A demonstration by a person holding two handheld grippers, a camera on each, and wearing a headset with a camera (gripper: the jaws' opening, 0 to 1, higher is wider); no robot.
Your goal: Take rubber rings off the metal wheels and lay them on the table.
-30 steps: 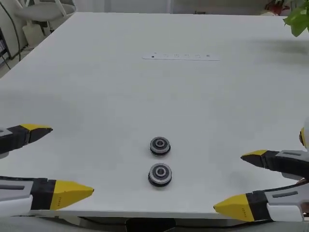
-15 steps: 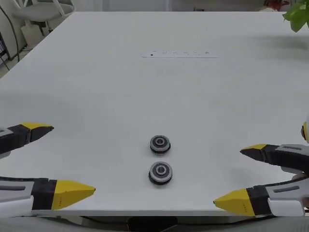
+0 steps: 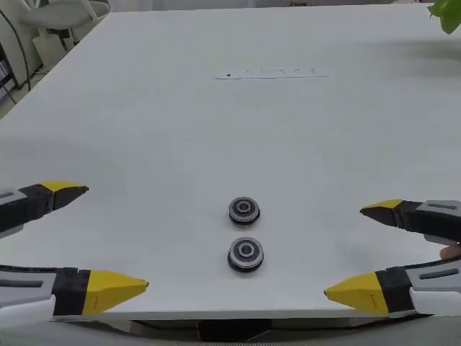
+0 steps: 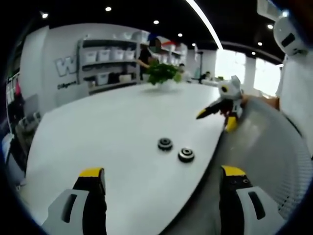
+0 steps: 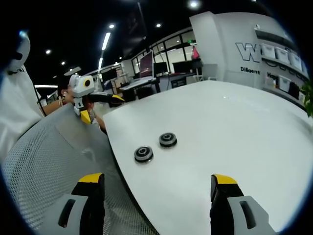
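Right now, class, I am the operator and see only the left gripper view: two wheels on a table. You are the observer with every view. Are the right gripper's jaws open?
Observer: Yes. In the right gripper view the right gripper has its jaws wide apart, nothing between.
Operator: Anything else on the table?
Observer: The head view shows a flush panel set into the table toward its far edge.
Operator: Rings off yet?
Observer: No. From above, the near wheel and far wheel each look dark-rimmed around a pale hub.
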